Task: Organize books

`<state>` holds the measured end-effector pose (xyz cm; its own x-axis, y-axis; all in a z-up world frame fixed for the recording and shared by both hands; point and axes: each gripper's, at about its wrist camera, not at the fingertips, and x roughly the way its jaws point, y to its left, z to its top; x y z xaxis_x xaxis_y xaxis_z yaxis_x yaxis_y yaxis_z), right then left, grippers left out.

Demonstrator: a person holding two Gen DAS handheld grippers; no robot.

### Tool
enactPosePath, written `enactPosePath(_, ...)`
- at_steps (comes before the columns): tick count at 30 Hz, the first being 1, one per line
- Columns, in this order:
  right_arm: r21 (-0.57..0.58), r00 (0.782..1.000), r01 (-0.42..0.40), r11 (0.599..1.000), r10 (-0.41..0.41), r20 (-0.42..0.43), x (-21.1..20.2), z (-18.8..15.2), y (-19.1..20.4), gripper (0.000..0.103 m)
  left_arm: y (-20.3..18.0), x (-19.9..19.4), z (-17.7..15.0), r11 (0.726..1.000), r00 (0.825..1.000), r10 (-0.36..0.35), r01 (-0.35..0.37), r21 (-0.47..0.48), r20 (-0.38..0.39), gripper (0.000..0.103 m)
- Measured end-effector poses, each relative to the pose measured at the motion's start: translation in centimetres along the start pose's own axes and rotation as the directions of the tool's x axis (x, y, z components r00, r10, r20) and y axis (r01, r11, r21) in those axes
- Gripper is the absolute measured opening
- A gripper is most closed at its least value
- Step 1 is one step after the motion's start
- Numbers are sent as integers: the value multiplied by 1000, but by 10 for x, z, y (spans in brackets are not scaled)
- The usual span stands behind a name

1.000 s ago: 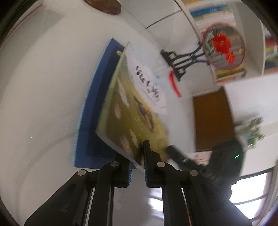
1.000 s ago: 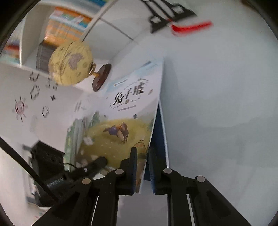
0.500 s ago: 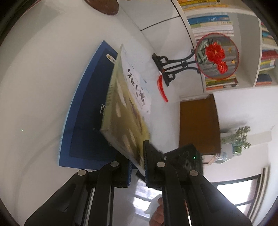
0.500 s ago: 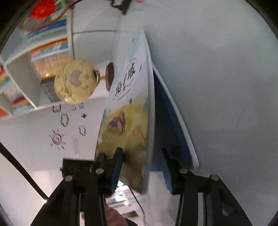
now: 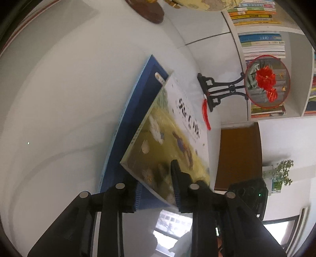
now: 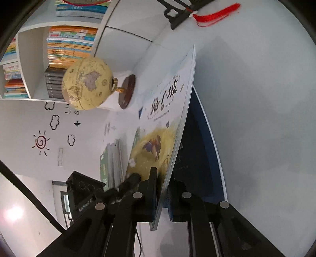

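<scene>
Black fingers point(image 5: 178, 183), silver screws, blue ribbed pads

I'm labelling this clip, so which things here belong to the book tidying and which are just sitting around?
Part of the job:
- picture book
- blue book
- green books
- right gripper
- left gripper

Just there:
- globe
- round fan on stand
- red tassel
- shelved books

Picture book point(image 5: 173, 138): white top, yellow-green illustrated field. Book beneath point(image 5: 138, 110): dark blue cover. Globe point(image 6: 86, 89): pale yellow, brown base. Bench point(image 6: 256, 98): white. Tassel point(image 6: 215, 14): red.
</scene>
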<state>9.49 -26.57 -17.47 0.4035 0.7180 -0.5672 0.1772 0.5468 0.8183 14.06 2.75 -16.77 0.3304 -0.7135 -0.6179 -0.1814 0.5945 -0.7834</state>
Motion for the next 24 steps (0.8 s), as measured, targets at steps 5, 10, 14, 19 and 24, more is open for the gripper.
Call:
enactPosePath(5,-77,994,110,991,-109,17,4,-4,11,8,-25,-1,-11,982,992,108,-117,149,70,15)
enactPosePath(10,-318,958,285,904,-269,96,4,-16,55,11,-52,-13,-21,929,971,175,-217,301,161,14)
enactPosePath(14,-436,941,339,833,-303,153,-1,-31,81,12,-64,-30,-26,891,962,182,-249,379,204,14)
enactPosePath(19,-513,938,346,786,-297,179,-5,-49,107,13,-70,-63,-32,859,950,180,-278,431,255,14)
enactPosePath(24,-583,942,337,739,-269,203,-1,-74,148,13,-65,-117,-31,860,937,162,-288,422,310,14)
